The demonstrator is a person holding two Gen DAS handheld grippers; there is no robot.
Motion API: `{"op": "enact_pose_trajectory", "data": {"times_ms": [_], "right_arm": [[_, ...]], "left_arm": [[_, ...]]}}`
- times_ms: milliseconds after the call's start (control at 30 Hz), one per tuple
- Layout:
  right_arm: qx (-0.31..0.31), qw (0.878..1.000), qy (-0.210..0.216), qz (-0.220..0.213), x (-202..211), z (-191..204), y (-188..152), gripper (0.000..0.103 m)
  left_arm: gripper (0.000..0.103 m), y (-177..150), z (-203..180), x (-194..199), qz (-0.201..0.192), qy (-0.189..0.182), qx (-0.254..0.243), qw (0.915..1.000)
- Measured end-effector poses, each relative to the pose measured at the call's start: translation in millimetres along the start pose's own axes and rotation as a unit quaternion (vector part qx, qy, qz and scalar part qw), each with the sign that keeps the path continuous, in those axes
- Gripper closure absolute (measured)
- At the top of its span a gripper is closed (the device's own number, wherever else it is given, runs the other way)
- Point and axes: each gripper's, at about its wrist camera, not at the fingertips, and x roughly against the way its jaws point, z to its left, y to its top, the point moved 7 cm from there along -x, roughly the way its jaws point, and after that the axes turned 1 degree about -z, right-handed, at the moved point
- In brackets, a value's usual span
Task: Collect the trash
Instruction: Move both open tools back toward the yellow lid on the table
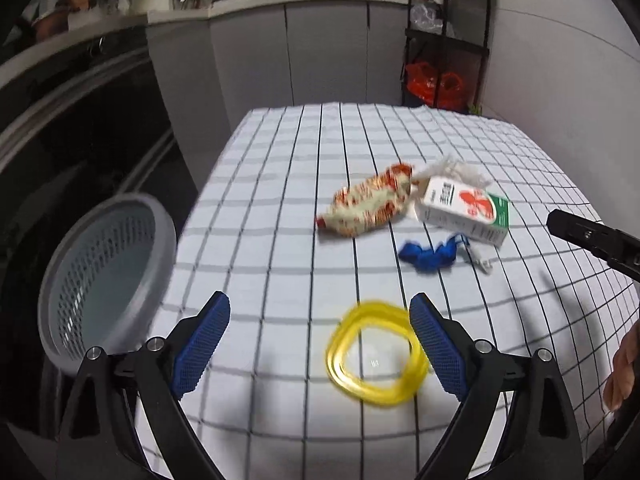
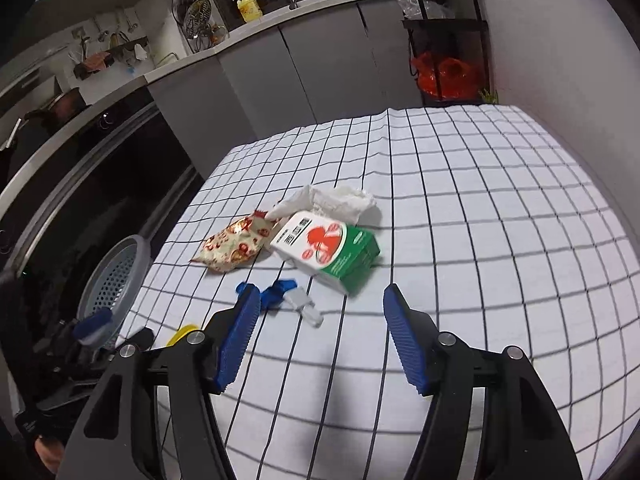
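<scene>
Five scraps (image 2: 326,254) beside basket (image 1: 108,276)

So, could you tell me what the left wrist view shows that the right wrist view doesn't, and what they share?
Only the left wrist view shows the whole yellow ring on the tablecloth, lying between the open left gripper fingers, and the inside of the grey basket at the table's left edge. Only the right wrist view shows the open right gripper with nothing between its fingers, and the white tissue clearly. Both show the snack wrapper, the carton and the blue scrap.
</scene>
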Motion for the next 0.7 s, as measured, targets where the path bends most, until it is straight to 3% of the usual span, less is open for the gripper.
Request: {"op": "enact_pose_trajectory", "data": {"times_ms": [167, 300, 500, 567, 700], "right_arm": [[-0.017, 0.999, -0.023, 0.034, -14, 4, 19, 0.041], [-0.007, 0.999, -0.029, 0.041, -21, 10, 24, 0.041], [-0.003, 0.999, -0.027, 0.018, -23, 12, 16, 0.041], [-0.006, 1.000, -0.023, 0.012, -15, 15, 12, 0.041], [0.010, 0.999, -0.031, -0.020, 12, 25, 10, 0.041]], "left_arm": [[0.013, 30, 12, 1, 0.002, -0.002, -0.023, 0.9997], [0.013, 26, 20, -4, 0.016, -0.005, -0.012, 0.9998], [0.013, 2, 22, -12, 0.025, -0.018, 0.002, 0.9995], [0.013, -5, 16, -4, 0.022, -0.041, 0.001, 0.9989], [0.011, -18, 4, 11, 0.013, -0.047, -0.003, 0.9988]]}}
